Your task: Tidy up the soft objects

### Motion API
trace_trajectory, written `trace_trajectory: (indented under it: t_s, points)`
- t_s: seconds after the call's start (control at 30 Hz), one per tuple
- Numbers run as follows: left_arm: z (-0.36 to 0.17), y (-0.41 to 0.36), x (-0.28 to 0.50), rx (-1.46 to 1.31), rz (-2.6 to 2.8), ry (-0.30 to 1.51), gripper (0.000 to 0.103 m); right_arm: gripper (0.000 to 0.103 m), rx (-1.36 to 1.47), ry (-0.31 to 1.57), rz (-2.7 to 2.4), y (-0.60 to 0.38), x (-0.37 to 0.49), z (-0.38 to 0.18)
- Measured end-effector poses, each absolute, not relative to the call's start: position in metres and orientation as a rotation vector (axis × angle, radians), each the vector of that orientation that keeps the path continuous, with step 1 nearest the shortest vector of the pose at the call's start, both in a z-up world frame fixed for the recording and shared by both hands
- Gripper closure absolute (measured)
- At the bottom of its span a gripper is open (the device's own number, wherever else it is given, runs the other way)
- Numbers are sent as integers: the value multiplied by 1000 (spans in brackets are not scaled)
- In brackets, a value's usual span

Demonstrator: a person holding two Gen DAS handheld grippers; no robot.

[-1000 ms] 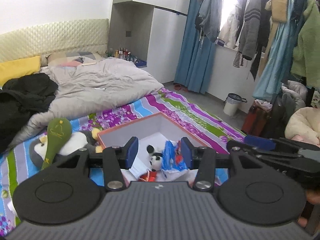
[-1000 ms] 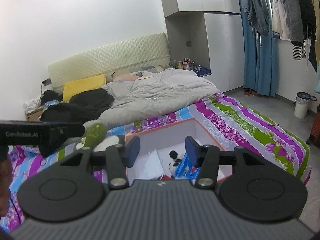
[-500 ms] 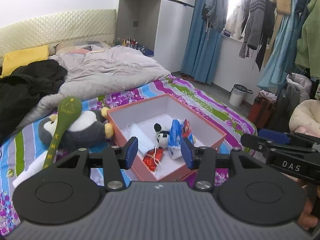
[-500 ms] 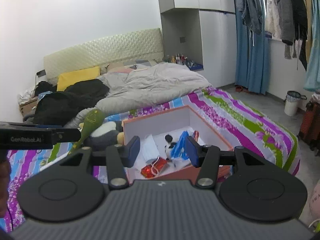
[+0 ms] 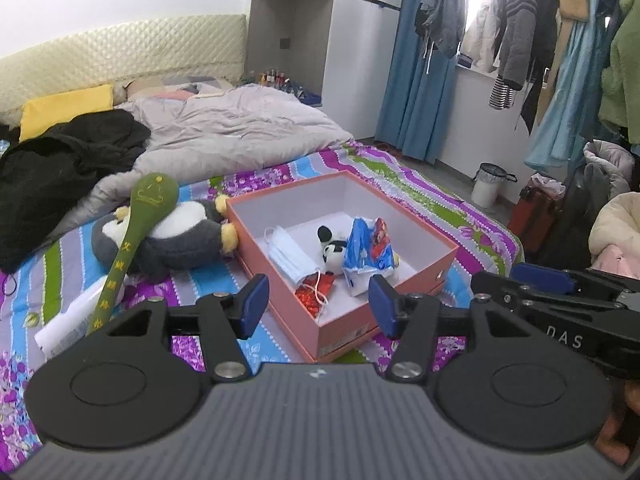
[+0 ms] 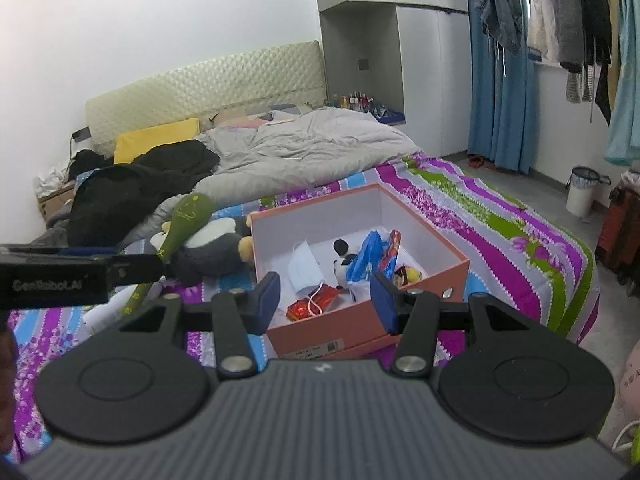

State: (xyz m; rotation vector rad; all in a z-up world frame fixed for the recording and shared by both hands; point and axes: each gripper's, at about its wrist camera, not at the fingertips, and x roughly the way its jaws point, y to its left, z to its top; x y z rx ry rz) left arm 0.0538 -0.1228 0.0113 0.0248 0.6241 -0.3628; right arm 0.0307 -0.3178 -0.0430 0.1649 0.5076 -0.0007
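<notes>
An open orange box point(image 5: 420, 236) point(image 6: 436, 246) lies on the striped bedspread. It holds a face mask point(image 5: 286, 254), a small panda plush point(image 5: 334, 246), a blue packet point(image 5: 366, 248) and a red packet point(image 5: 314, 290). A grey penguin plush point(image 5: 176, 236) point(image 6: 212, 250) lies left of the box, with a green plush spoon point(image 5: 136, 224) point(image 6: 182, 224) across it. My left gripper point(image 5: 318, 306) is open and empty, above the box's near corner. My right gripper point(image 6: 324, 300) is open and empty, over the box's near edge.
A grey duvet point(image 5: 236, 128), black clothes point(image 5: 60, 164) and a yellow pillow point(image 5: 66, 108) cover the far bed. A white item point(image 5: 72, 316) lies by the spoon handle. Hanging clothes point(image 5: 520, 40), a white bin point(image 5: 488, 184) and a red case point(image 5: 534, 212) stand at the right.
Both grippers have risen and tilted down, so the box interior and the penguin show more fully. Both stay open and empty. Nothing on the bed has moved.
</notes>
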Motion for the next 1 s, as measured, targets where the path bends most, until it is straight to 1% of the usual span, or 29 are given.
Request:
trace_trajectory:
  t_s: [0.3,0.83,0.9,0.93,0.97,1.0]
  points:
    - [-7,-125,51,8,-341,680,40,50,170,522,5,-324,26,-51]
    - [-7,-125,51,0,-335,684,39,50,181,529,4,-331,27,-54]
    - [-8,-124,51,-4,-338,687,37,50,183,530,12,-331,27,-55]
    - [-9,-124,51,-5,-338,689,31,46,183,531,19,-331,28,-55]
    - [-9,-124,52,-5,-339,689,24,32,176,533,15,-331,29,-55]
    - [-9,-125,52,-3,-340,691,19,24,163,530,3,-331,30,-56]
